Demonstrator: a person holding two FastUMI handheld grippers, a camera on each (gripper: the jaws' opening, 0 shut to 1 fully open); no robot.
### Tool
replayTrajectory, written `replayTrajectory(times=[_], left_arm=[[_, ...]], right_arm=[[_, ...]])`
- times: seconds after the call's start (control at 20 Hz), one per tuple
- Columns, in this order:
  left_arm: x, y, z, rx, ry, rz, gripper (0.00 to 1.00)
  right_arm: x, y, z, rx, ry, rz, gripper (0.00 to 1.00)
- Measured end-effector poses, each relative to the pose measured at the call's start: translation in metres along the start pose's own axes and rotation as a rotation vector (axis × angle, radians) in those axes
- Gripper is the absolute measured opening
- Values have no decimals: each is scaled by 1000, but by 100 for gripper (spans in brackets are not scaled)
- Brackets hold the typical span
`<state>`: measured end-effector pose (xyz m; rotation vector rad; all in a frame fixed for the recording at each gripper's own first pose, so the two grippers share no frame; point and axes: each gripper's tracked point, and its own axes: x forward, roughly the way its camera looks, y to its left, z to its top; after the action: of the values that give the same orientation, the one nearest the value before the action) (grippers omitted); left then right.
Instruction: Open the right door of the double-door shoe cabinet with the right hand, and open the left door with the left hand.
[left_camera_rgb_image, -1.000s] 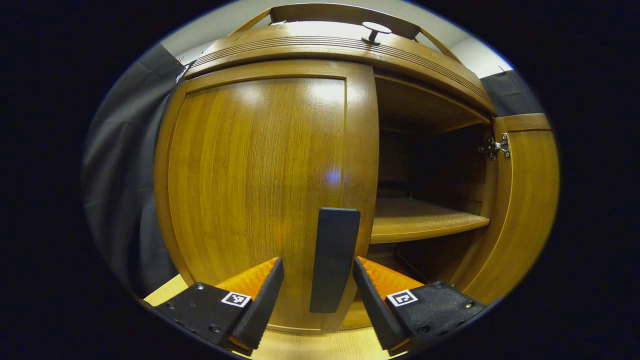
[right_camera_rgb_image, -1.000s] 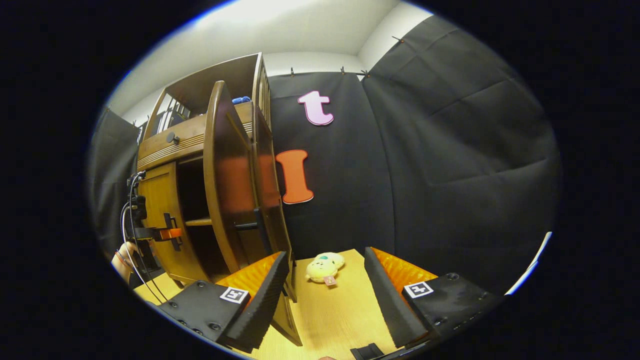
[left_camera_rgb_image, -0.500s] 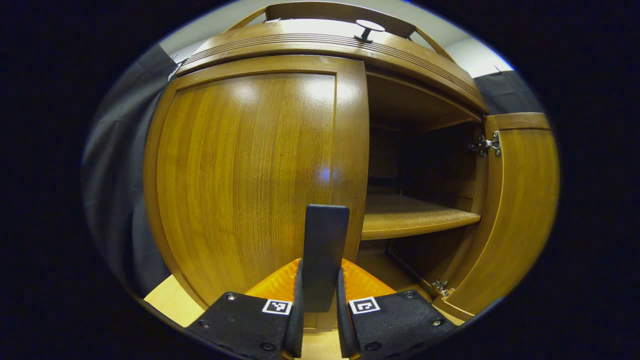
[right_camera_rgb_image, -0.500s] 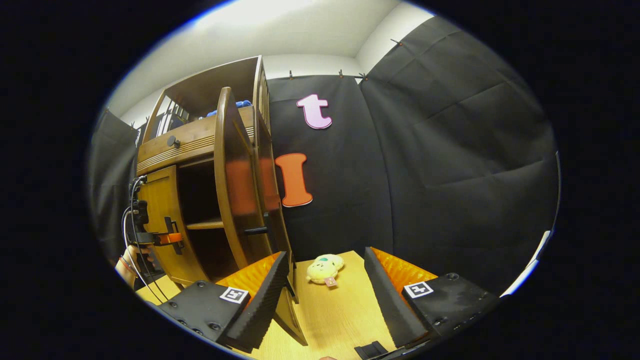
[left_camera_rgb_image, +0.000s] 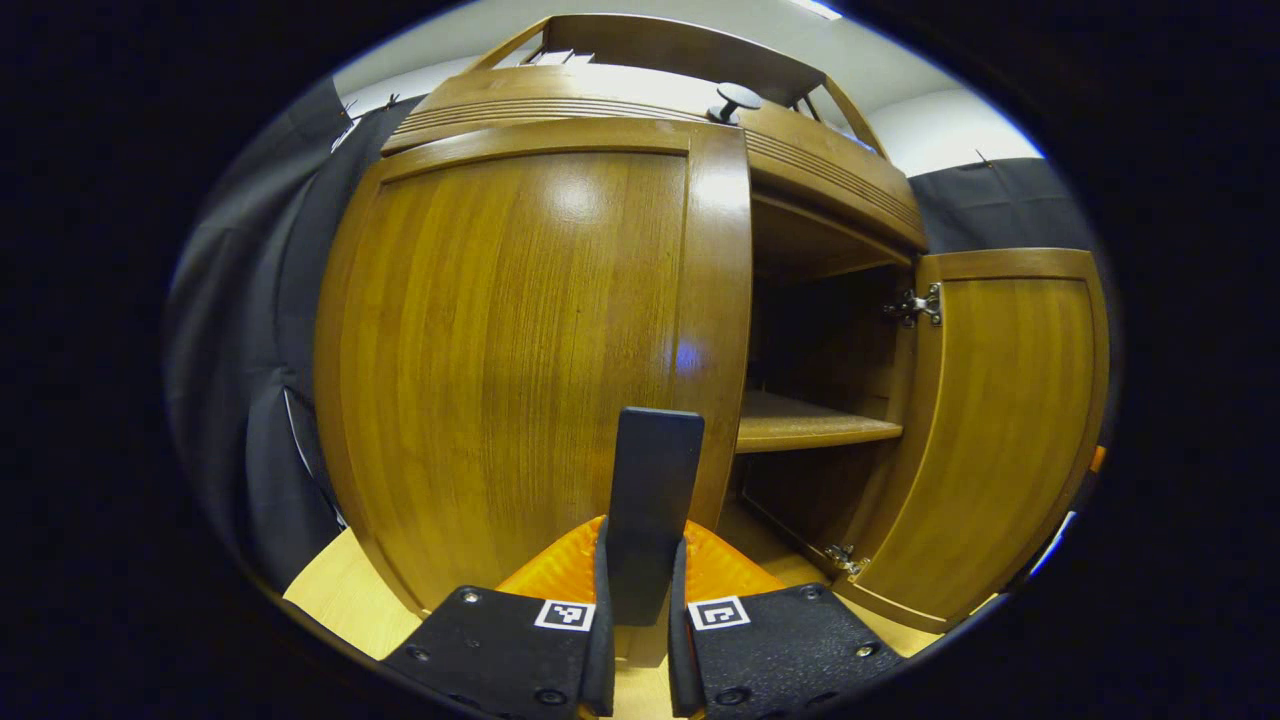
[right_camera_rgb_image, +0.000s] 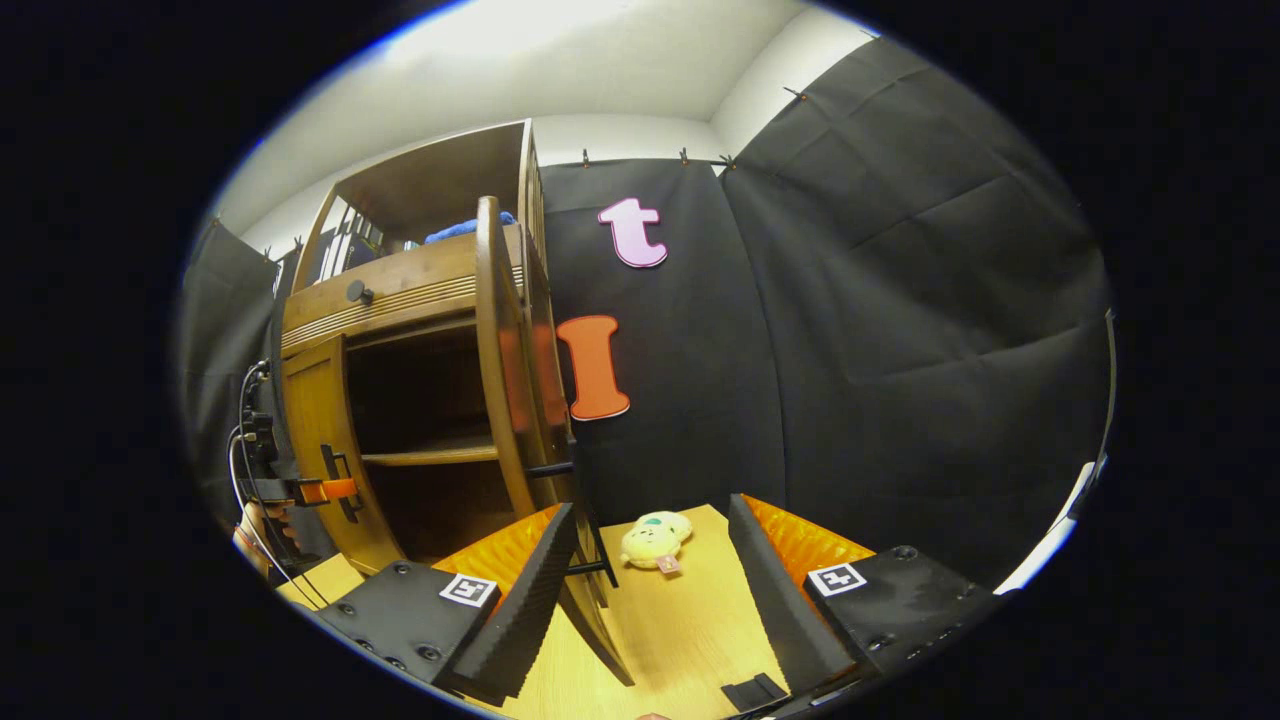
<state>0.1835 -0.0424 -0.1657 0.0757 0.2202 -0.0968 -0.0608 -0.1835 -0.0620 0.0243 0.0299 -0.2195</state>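
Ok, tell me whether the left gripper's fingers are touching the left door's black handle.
Touching. In the left gripper view the left gripper has both fingers pressed flat against the sides of the black handle on the left door, no gap.

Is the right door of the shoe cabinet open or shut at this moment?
Open. The right door stands swung out on its hinges, and the dark inside with a shelf is exposed.

Wooden left door (left_camera_rgb_image: 520, 370) nearly shut, right door (left_camera_rgb_image: 985, 430) swung open

A yellow plush toy (right_camera_rgb_image: 655, 538) lies on the light wooden floor (right_camera_rgb_image: 690, 640) near the black cloth wall (right_camera_rgb_image: 900, 330).
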Motion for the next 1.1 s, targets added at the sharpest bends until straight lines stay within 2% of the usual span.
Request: replayTrajectory(times=[0.15, 0.5, 0.95, 1.1], left_arm=[[-27, 7, 0, 17, 5, -10, 21], [-82, 31, 2, 33, 12, -34, 20], [-141, 85, 8, 35, 3, -12, 17], [-154, 100, 10, 32, 0, -5, 15]], right_arm=[[-8, 13, 7, 1, -9, 10, 100], [-33, 45, 17, -15, -26, 27, 98], [-42, 97, 16, -26, -15, 75, 100], [-39, 110, 12, -24, -4, 89, 89]])
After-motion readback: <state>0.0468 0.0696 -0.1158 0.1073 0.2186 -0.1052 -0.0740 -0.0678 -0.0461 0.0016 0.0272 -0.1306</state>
